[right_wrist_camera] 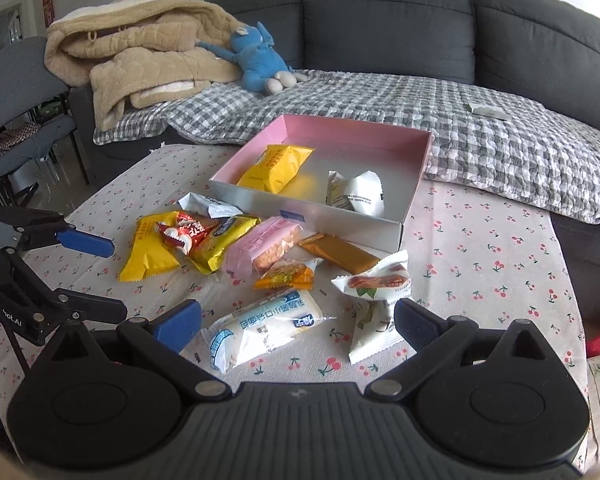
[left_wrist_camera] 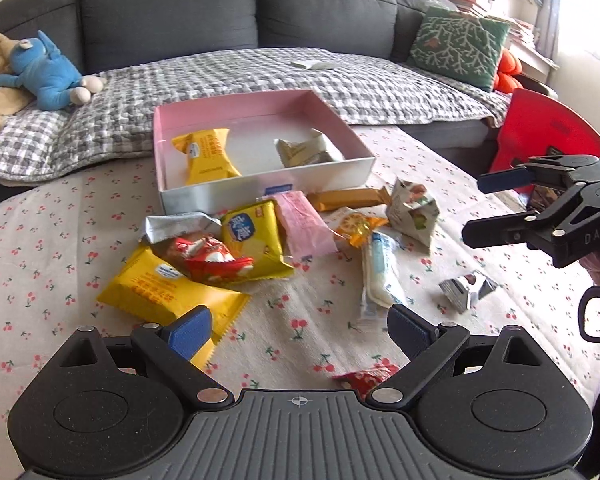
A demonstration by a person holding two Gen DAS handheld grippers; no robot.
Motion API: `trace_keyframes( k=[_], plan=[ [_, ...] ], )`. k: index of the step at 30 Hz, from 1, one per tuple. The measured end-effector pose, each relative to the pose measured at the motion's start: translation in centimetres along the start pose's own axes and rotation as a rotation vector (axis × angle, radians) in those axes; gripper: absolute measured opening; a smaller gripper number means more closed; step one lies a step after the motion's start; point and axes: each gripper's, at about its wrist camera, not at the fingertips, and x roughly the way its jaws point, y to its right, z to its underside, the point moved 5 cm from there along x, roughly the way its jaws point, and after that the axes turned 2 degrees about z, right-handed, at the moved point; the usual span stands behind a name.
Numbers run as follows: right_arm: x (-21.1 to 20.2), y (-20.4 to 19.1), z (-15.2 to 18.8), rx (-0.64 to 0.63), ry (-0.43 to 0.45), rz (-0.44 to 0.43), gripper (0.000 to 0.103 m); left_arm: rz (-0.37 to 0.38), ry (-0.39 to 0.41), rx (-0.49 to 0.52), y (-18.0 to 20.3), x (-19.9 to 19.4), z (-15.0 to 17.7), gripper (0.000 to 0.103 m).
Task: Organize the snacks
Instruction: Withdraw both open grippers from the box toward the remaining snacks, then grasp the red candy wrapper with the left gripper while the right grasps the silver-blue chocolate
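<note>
1. One box (right_wrist_camera: 414, 184) with pink inner walls sits on the desk (right_wrist_camera: 500, 264), which is covered by a cherry-print cloth, near the edge by the sofa (right_wrist_camera: 380, 20).
2. Two snacks lie inside the box – one yellow packet (right_wrist_camera: 276, 166) on the left and one white packet (right_wrist_camera: 358, 194) on the right, apart from each other.
3. In front of the box a loose heap of snacks lies on the cloth. Counted from the right wrist view: two yellow packets (right_wrist_camera: 148, 250), one red-and-white wrapper (right_wrist_camera: 184, 234) on top of them, one silver-white wrapper (right_wrist_camera: 204, 205) by the box wall, one pink biscuit pack (right_wrist_camera: 260, 248), one brown bar (right_wrist_camera: 340, 258), one orange candy wrapper (right_wrist_camera: 286, 276), one long white-and-blue pack (right_wrist_camera: 260, 326), and two white nut packets (right_wrist_camera: 380, 278).
4. In the left wrist view one more small silvery packet (left_wrist_camera: 466, 290) lies apart to the right, and one red wrapper (left_wrist_camera: 366, 380) shows just beyond the claw's base.
5. Left claw (left_wrist_camera: 300, 326) – jaws spread wide, nothing between them, hovering over bare cloth near the closest yellow packet.
6. Right claw (right_wrist_camera: 298, 320) – jaws wide as well, holding nothing; the long white-and-blue pack and one nut packet lie on the cloth between its blue pads (right_wrist_camera: 180, 324).
</note>
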Motion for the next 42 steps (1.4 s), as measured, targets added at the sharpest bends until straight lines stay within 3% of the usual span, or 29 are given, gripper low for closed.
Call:
trace_keyframes(
  k=[8,18,27,31,36,42],
  plan=[
    [-0.1,-0.6,3.2,-0.09,-0.059,-0.028,0.103,0.099,-0.065,0.073,3.1,0.6,3.1,0.096],
    [1.5,-0.5,6.1,-0.128,-0.176,-0.01,0.103,0.12,-0.11,0.079,3.9,1.5,4.7,0.092],
    [2.7,0.0,6.9,-0.11,-0.24,-0.005,0.102,0.122,-0.136,0.074,3.8,1.9,4.9,0.068],
    [3.0,0.1,6.9,-0.102,-0.249,-0.002,0.101,0.115,-0.142,0.072,3.6,2.0,4.9,0.051],
    [3.0,0.3,6.6,-0.089,-0.249,-0.001,0.095,0.104,-0.134,0.07,3.4,2.1,4.8,0.043],
    [2.9,0.3,6.4,-0.102,-0.243,0.0,0.079,0.1,-0.126,0.067,3.3,2.0,4.6,0.034]
  ],
)
